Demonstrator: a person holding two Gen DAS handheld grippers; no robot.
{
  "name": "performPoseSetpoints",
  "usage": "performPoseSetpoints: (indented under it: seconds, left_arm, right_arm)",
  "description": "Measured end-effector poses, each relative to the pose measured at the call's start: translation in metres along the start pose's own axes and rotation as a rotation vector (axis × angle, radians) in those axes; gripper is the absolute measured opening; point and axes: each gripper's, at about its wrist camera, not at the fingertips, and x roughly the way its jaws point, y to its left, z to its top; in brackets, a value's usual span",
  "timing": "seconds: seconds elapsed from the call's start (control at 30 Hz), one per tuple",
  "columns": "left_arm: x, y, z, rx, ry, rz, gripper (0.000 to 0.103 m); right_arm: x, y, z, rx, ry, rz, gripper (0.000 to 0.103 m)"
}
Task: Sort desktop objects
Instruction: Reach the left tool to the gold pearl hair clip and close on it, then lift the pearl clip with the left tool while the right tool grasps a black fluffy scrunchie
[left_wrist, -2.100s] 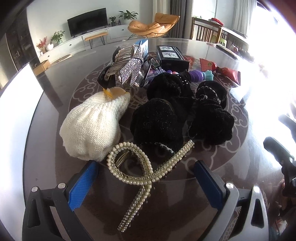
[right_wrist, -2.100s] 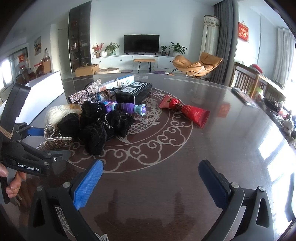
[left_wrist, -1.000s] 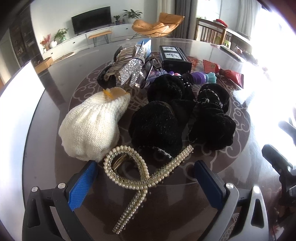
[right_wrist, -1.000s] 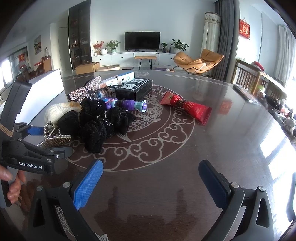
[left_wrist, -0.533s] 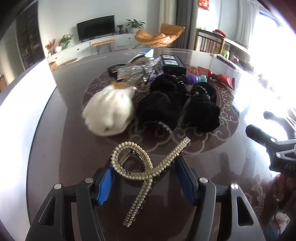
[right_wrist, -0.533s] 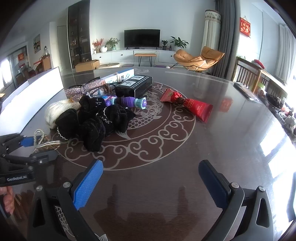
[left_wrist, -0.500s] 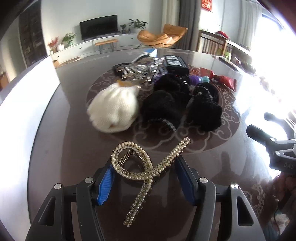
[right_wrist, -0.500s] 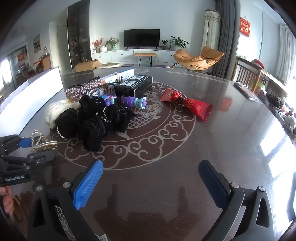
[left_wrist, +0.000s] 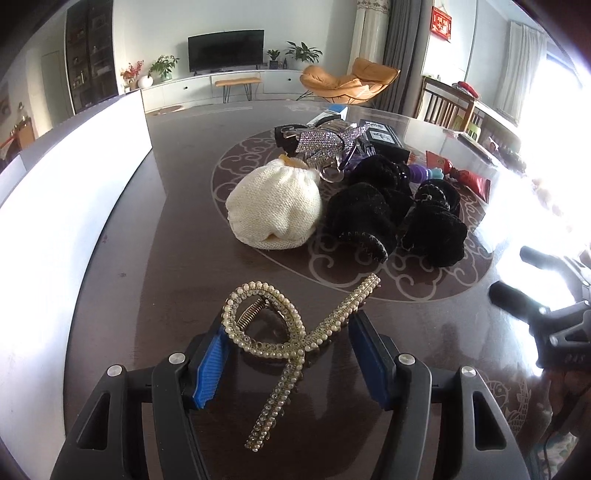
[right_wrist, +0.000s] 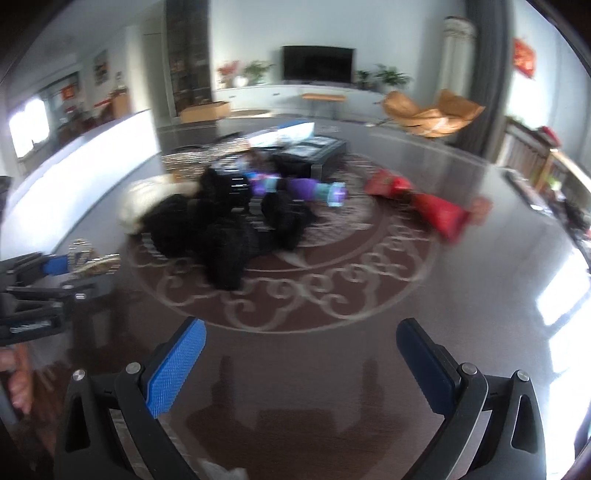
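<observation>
A: How much of the sorting can be judged done?

B: Very little, it would seem; the counter (left_wrist: 155, 236) is seen with nearly everything heaped on its patterned middle. The cream knitted hat (left_wrist: 275, 206) is lying beside the black scrunchies (left_wrist: 391, 218), touching them; behind these the black box (left_wrist: 384, 142), the rhinestone bow clip (left_wrist: 325, 142), the purple toy (right_wrist: 295, 188) and the red tube (right_wrist: 436, 210) are left where they lie (the right wrist view is blurred, so finer detail cannot be told).

A: And what has been taken up?

B: Only one small thing; the pearl hair clip (left_wrist: 291, 332) is gripped between the blue pads of the left claw (left_wrist: 288, 350), which is closed about halfway onto it, apart from the heap and nearer the counter's edge. The right claw (right_wrist: 299, 365) is held wide apart with nothing in it. No sorted group can be made out; nearly all is judged still to be done.
</observation>
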Motion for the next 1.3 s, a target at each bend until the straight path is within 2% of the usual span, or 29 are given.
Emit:
performPoseSetpoints:
  seconds: [0.1,0.27,0.37,0.43,0.47,0.53,0.6,0.8,0.87,0.9,0.93,1.0,1.03,1.07,1.1,1.27,1.3]
  left_arm:
    - [0.000,-0.001,0.000,0.003,0.000,0.004,0.063]
    - [0.002,-0.007,-0.002,0.029,0.009,0.033,0.063]
    - [0.003,-0.009,-0.001,0.040,0.013,0.048,0.063]
    - [0.003,-0.010,-0.001,0.043,0.015,0.052,0.063]
    - [0.003,-0.009,-0.001,0.043,0.014,0.050,0.063]
    - [0.002,-0.008,-0.001,0.038,0.012,0.045,0.063]
    - [0.002,-0.007,-0.001,0.032,0.010,0.038,0.063]
    - [0.002,-0.009,-0.002,0.038,0.012,0.046,0.063]
    - [0.003,-0.010,-0.002,0.040,0.013,0.048,0.063]
    - [0.003,-0.010,-0.002,0.041,0.013,0.049,0.063]
    - [0.003,-0.010,-0.002,0.041,0.014,0.049,0.063]
    - [0.003,-0.010,-0.003,0.047,0.015,0.058,0.065]
    - [0.004,-0.011,-0.003,0.047,0.018,0.063,0.070]
    - [0.006,-0.011,-0.002,0.043,0.029,0.065,0.087]
    - [0.009,-0.010,-0.001,0.035,0.047,0.066,0.096]
    - [0.013,-0.014,0.000,0.052,0.067,0.062,0.102]
    - [0.014,-0.015,-0.001,0.054,0.070,0.059,0.103]
  right_arm:
    - [0.012,0.022,0.026,0.000,0.038,0.115,0.103]
    - [0.056,0.041,0.068,0.034,0.125,0.113,0.103]
    - [0.085,0.047,0.074,0.023,0.211,0.114,0.102]
    - [0.081,0.049,0.071,-0.017,0.175,0.101,0.077]
    - [0.077,0.049,0.068,-0.036,0.163,0.099,0.072]
    - [0.068,0.043,0.059,-0.052,0.146,0.112,0.054]
    - [0.057,0.034,0.044,-0.068,0.134,0.108,0.042]
    - [0.029,0.007,0.002,-0.069,0.108,0.037,0.044]
    - [0.025,0.002,-0.003,-0.045,0.099,0.036,0.063]
    - [0.026,-0.001,-0.003,-0.027,0.101,0.038,0.083]
    - [0.027,-0.004,-0.003,-0.005,0.104,0.043,0.088]
    - [0.023,-0.002,-0.004,0.017,0.083,0.045,0.089]
    - [0.023,-0.001,-0.004,0.019,0.078,0.034,0.089]
    - [0.024,-0.001,-0.003,0.022,0.077,0.027,0.089]
    - [0.024,-0.001,-0.003,0.024,0.073,0.020,0.089]
    - [0.010,-0.002,-0.006,0.027,0.023,0.002,0.089]
    - [0.009,-0.001,-0.006,0.024,0.015,-0.009,0.093]
